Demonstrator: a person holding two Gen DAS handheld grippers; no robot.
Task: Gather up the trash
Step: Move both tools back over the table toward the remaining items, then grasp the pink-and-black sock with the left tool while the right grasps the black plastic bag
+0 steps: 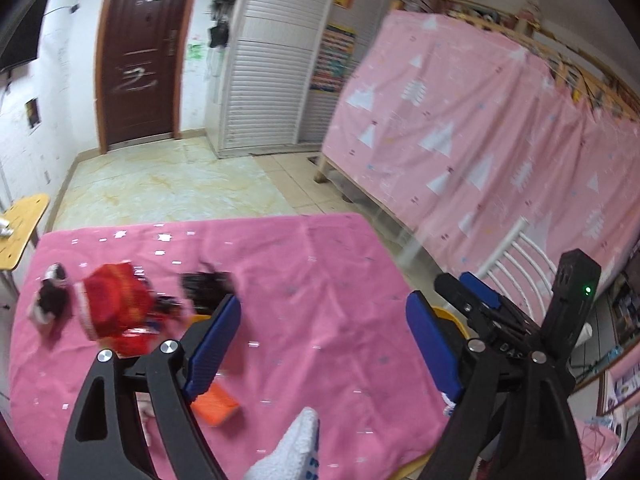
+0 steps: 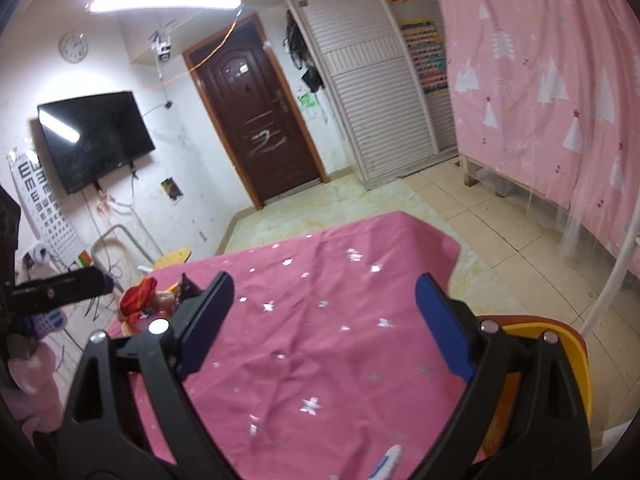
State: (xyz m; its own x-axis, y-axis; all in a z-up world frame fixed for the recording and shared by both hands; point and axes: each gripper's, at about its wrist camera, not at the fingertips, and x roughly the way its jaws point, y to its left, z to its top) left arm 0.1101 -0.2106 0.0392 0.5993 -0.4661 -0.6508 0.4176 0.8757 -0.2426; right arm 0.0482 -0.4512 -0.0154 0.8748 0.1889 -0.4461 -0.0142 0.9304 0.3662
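Both grippers stand wide apart with nothing between their blue pads. The left gripper [image 1: 324, 344] and the right gripper [image 2: 324, 324] hang over the pink-clothed worktop [image 1: 320, 280]. Trash lies at its far left: a red wrapper [image 1: 116, 300], black scraps [image 1: 206, 286], an orange packet [image 1: 218, 402]. A yellow bin [image 2: 576, 364] sits at the right edge; its contents are hidden.
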